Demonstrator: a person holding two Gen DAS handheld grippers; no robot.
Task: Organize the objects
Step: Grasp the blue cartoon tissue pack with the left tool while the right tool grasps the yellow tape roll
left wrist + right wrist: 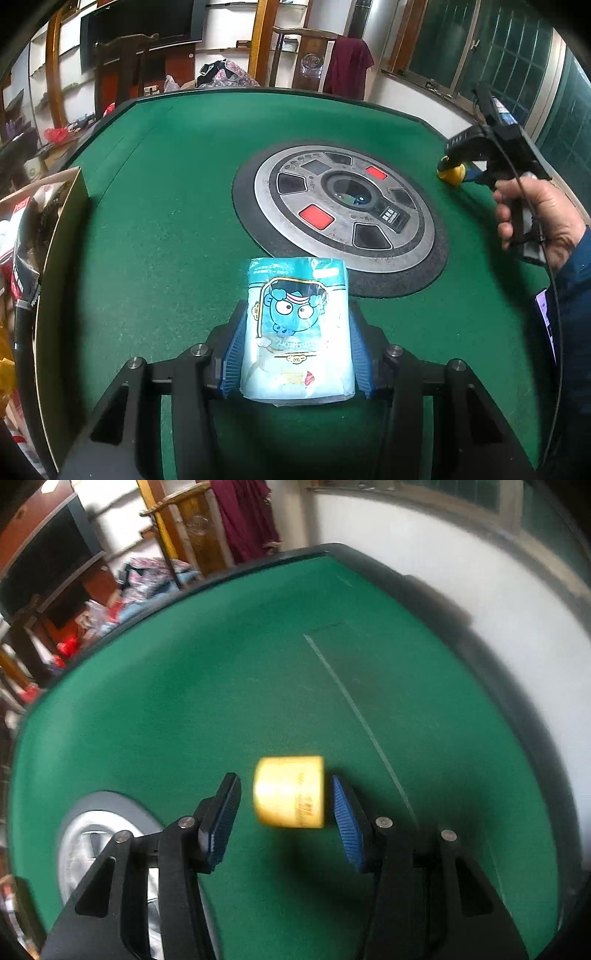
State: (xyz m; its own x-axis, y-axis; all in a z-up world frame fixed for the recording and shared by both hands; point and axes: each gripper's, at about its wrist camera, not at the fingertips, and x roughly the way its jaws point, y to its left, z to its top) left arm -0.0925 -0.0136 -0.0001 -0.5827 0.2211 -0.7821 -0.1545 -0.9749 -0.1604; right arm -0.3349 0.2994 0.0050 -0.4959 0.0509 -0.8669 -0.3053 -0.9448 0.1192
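My left gripper is shut on a light blue tissue pack with a cartoon face, held over the green table. My right gripper is open. A small yellow cylinder lies on the felt between its blue pads, with gaps on both sides. In the left wrist view the right gripper shows at the far right, held by a hand, with the yellow cylinder at its tips.
A round metal control disc sits in the table's middle; its edge also shows in the right wrist view. A cardboard box with packets stands at the left table edge. Chairs and clutter stand beyond the table.
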